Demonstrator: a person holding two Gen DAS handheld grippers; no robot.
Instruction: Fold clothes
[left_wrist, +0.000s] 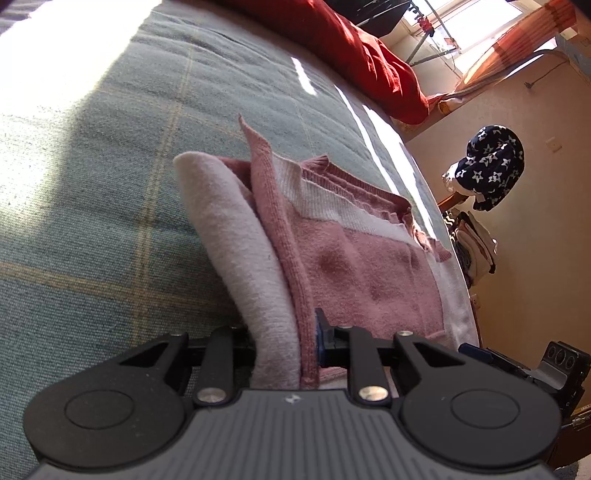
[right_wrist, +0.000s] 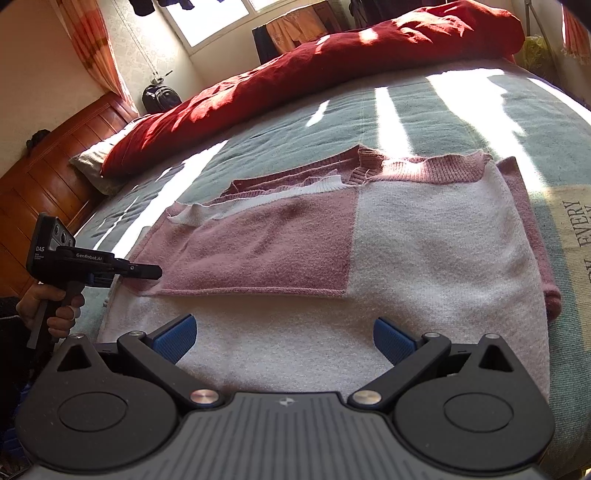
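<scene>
Black linkages — blue ribbed fingers (right_wrist: 176, 338)

1 sweater (right_wrist: 369, 251), 1 red duvet (right_wrist: 314, 70), 2 claws: left (left_wrist: 284, 343), right (right_wrist: 284, 338).

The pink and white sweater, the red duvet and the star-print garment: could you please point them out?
pink and white sweater (right_wrist: 424, 258): right wrist view, white panel.
red duvet (right_wrist: 332, 70): right wrist view, sunlit top.
star-print garment (left_wrist: 491, 166): left wrist view, its middle.

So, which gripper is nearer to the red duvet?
Hard to say. The left gripper grips the sweater edge, the right gripper hovers open above it; the red duvet lies beyond both.
</scene>
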